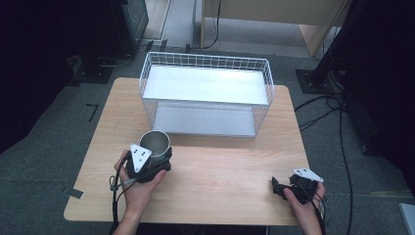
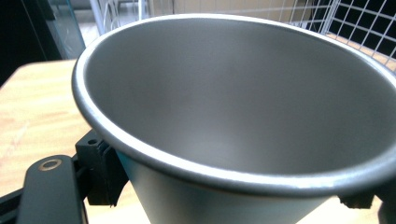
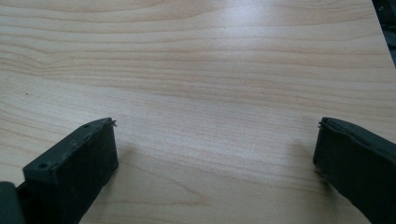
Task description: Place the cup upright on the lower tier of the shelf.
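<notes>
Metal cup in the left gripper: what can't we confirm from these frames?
- Metal cup base: high view, hidden behind the left gripper; left gripper view, cut off by the bottom edge.
- Whether the cup is clear of the table: no view shows its underside.
- Right-side pad contact: left gripper view, mostly hidden under the cup's rim.
- Wire basket front edge: left gripper view, hidden behind the cup.

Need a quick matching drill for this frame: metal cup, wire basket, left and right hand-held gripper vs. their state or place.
1 metal cup
2 wire basket
3 left hand-held gripper
4 right hand-held gripper

A jaws open over bare wood
B far side of the table, nothing inside
C shut on the cup
D open top, held at its wall

Pairs: 1-D, 2-B, 3-C, 4-A
</notes>
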`<control>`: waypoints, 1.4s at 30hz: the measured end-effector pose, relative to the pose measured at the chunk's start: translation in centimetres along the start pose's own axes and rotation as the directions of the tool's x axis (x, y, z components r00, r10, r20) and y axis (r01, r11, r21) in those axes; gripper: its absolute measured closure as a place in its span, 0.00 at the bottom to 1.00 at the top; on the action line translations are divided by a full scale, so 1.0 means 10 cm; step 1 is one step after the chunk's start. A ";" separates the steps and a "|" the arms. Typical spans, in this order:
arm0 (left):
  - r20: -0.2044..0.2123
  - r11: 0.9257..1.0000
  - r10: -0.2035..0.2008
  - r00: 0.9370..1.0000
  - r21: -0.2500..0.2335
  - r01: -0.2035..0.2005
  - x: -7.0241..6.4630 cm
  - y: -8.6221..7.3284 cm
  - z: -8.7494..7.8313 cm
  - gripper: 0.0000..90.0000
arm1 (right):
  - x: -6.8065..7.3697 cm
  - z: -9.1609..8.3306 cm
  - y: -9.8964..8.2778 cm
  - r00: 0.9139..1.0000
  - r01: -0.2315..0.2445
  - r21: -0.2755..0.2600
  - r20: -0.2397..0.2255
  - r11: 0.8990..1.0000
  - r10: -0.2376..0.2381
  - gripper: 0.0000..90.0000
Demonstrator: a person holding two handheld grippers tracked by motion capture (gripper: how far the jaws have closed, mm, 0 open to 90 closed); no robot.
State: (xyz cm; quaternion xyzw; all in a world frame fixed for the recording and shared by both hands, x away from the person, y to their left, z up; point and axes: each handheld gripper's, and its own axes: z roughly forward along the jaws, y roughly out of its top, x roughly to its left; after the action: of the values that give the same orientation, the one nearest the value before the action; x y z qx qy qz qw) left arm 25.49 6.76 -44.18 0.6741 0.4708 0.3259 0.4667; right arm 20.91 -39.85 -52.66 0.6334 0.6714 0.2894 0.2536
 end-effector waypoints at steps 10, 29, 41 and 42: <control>0.005 0.999 0.020 1.000 -0.041 -0.020 -0.06 0.23 0.10 0.18 | 0.00 0.00 0.00 1.000 -0.001 0.000 0.000 1.000 0.001 0.00; 0.020 0.995 0.020 1.000 -0.101 -0.018 -0.09 0.67 0.32 0.18 | 0.00 0.00 0.00 1.000 0.001 -0.001 -0.002 1.000 -0.001 0.00; 0.023 0.988 0.048 0.999 -0.150 -0.044 -0.17 0.96 0.37 0.18 | 0.00 0.00 0.00 1.000 0.000 -0.002 -0.001 1.000 0.000 0.00; 0.021 0.986 0.060 0.998 -0.156 -0.056 -0.18 1.01 0.38 0.18 | 0.00 0.00 0.00 1.000 0.000 -0.002 -0.001 1.000 0.000 0.00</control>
State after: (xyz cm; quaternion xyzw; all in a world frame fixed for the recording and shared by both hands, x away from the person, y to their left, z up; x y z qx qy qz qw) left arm 31.52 2.63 -36.08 0.6530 0.4184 0.3664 0.5140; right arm 20.90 -39.86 -52.68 0.6331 0.6710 0.2906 0.2539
